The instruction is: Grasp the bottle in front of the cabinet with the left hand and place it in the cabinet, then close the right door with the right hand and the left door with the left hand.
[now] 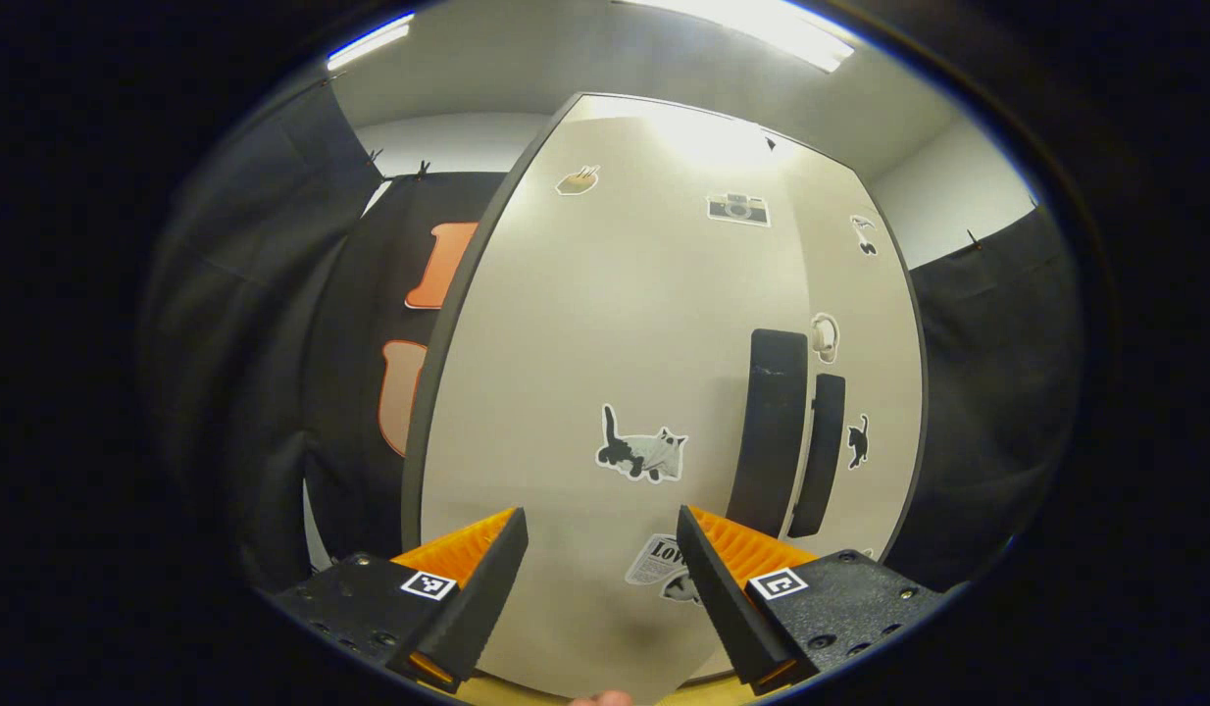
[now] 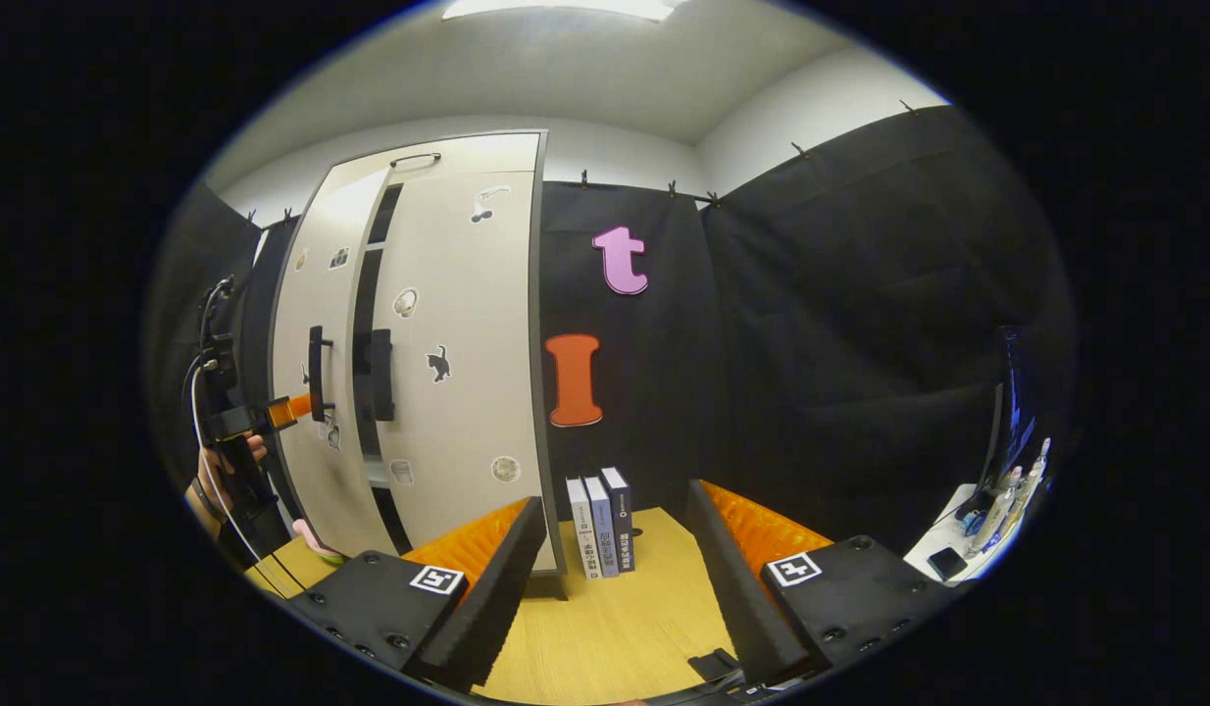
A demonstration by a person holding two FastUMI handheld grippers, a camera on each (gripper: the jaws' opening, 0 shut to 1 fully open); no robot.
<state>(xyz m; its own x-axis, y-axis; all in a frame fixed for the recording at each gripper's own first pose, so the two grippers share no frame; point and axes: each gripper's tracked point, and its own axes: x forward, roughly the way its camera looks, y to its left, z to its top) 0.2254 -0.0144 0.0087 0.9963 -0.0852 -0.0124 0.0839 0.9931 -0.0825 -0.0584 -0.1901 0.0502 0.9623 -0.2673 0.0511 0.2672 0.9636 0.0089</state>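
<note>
Wooden table (image 2: 605, 628) carries cabinet (image 2: 458, 392) and three upright books (image 2: 602, 525).

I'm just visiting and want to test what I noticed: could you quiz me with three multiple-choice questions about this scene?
1. Where do the books stand?
A. On top of the cabinet
B. On the wooden table, beside the cabinet
C. Inside the cabinet

2. How many books stand there?
A. Two
B. Five
C. Three

3. How are the jaws of the right gripper?
A. Open, with nothing between them
B. Shut on a bottle
C. Shut on a door handle

Answers:
1 B: in the right gripper view, they stand upright on the tabletop next to the cabinet's side.
2 C: three spines show side by side.
3 A: the jaws stand wide apart, and only the table and the books farther off show between them.
</note>
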